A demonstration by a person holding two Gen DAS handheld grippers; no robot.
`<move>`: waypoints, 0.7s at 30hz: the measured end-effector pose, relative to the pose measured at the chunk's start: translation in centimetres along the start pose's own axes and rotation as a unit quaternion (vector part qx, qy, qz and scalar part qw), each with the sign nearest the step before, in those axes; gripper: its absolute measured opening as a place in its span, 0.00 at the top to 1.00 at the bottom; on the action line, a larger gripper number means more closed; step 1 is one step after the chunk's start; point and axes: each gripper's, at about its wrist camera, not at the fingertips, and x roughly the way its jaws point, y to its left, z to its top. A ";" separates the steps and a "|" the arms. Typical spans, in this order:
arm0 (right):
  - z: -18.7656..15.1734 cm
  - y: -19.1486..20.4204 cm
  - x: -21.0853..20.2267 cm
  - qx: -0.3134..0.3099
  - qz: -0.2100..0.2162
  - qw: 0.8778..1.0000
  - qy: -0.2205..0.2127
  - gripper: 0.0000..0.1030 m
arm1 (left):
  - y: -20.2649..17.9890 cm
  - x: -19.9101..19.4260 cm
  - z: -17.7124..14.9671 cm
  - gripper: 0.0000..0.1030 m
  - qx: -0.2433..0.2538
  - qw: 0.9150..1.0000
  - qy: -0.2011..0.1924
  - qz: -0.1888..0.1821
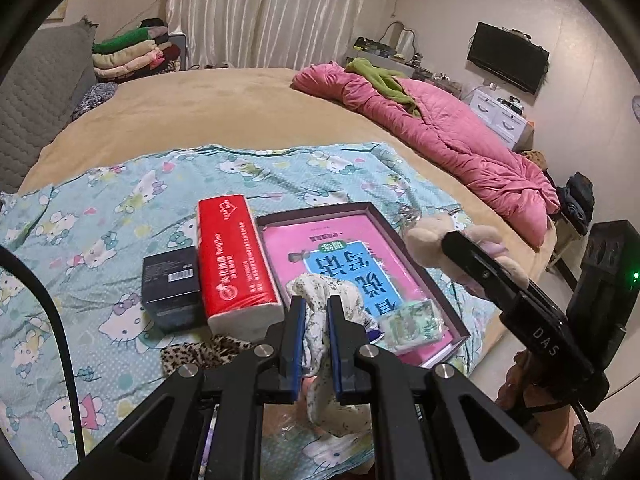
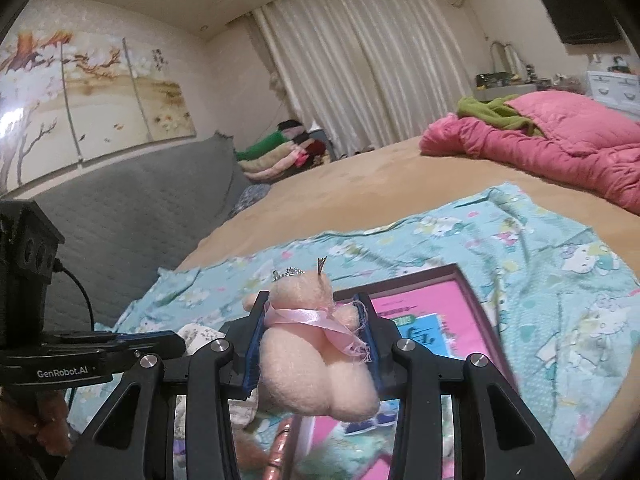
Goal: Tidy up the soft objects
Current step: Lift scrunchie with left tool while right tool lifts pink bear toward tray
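My left gripper is shut on a floral cloth scrunchie and holds it over the near edge of a dark box tray lined with a pink booklet. My right gripper is shut on a small pink plush bear with a pink ribbon, held above the tray. The bear also shows in the left wrist view, at the tray's right side. A small green tissue packet lies in the tray's near corner.
A red tissue pack and a black box lie left of the tray on the Hello Kitty sheet. A leopard-print cloth lies near them. A pink quilt lies at the bed's far right. Folded blankets are stacked at the back left.
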 end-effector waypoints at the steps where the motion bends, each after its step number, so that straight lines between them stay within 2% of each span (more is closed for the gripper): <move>1: 0.0 -0.3 -0.2 0.003 -0.004 1.000 -0.003 0.59 | -0.2 0.1 0.1 0.89 0.001 1.000 0.000 -0.001; 21: 0.3 -4.9 -2.0 0.052 -0.051 0.997 -0.026 0.59 | -3.2 4.1 0.9 0.89 0.015 1.000 0.016 -0.018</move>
